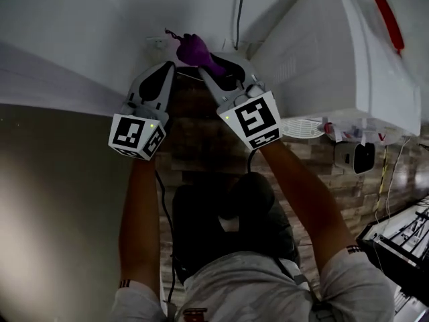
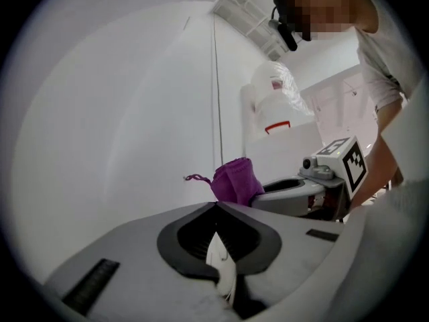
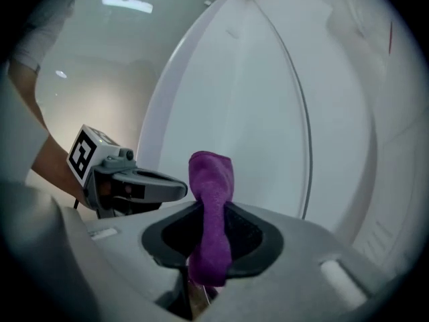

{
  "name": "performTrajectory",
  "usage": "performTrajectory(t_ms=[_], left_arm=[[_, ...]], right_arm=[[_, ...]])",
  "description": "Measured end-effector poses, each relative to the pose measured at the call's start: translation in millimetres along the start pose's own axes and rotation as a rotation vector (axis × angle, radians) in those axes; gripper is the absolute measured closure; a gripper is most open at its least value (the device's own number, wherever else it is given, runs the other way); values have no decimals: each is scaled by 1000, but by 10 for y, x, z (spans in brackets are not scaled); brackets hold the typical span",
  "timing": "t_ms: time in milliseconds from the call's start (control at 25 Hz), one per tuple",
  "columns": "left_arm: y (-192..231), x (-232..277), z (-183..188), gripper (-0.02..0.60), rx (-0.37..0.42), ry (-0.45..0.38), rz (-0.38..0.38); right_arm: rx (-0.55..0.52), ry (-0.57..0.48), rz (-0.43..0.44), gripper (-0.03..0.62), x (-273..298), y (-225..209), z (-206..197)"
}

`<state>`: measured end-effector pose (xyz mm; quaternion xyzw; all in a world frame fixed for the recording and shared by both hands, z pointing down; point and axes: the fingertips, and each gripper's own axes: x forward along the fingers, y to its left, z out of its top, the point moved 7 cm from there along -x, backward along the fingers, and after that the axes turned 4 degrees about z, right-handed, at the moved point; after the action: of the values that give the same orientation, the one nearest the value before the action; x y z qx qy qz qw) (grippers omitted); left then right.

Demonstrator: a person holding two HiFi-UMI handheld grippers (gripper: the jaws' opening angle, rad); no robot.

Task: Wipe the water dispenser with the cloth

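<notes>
Head view: the bunched purple fabric cloth (image 1: 194,47) sits beside the tall white water dispenser (image 1: 335,59); left gripper view: the left gripper (image 2: 216,208) has its jaws together, empty; right gripper view: the right gripper (image 3: 209,210) jaws pinch just a strip, so hard rubbing could drag it free.

Purple cloth (image 3: 211,200) bunched upright beside white water dispenser (image 1: 322,59).

White wall (image 1: 67,25), wood-plank floor (image 1: 201,143).

The cloth (image 1: 196,48) sat in the right tool (image 1: 203,66). The left tool (image 1: 169,69) hung just left of it. The dispenser (image 1: 335,52) stood to the right.
</notes>
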<state>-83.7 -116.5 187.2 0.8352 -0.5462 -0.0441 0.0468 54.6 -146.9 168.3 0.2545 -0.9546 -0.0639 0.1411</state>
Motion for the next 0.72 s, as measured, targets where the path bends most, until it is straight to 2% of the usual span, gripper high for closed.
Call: performTrajectory(t_ms=[240,400,720], left_arm=[[-311,-190,1211,583,11,-76,26],[-490,-276,1936,583,60,-92,25],[-871,-432,3151,583,133,-123,-11]], right_arm=[[40,-141,33,500,-435,-72,1072],[86,-230,57,500,-680,-122,1712],[129,-338,58,500,-1164,-198,2813]])
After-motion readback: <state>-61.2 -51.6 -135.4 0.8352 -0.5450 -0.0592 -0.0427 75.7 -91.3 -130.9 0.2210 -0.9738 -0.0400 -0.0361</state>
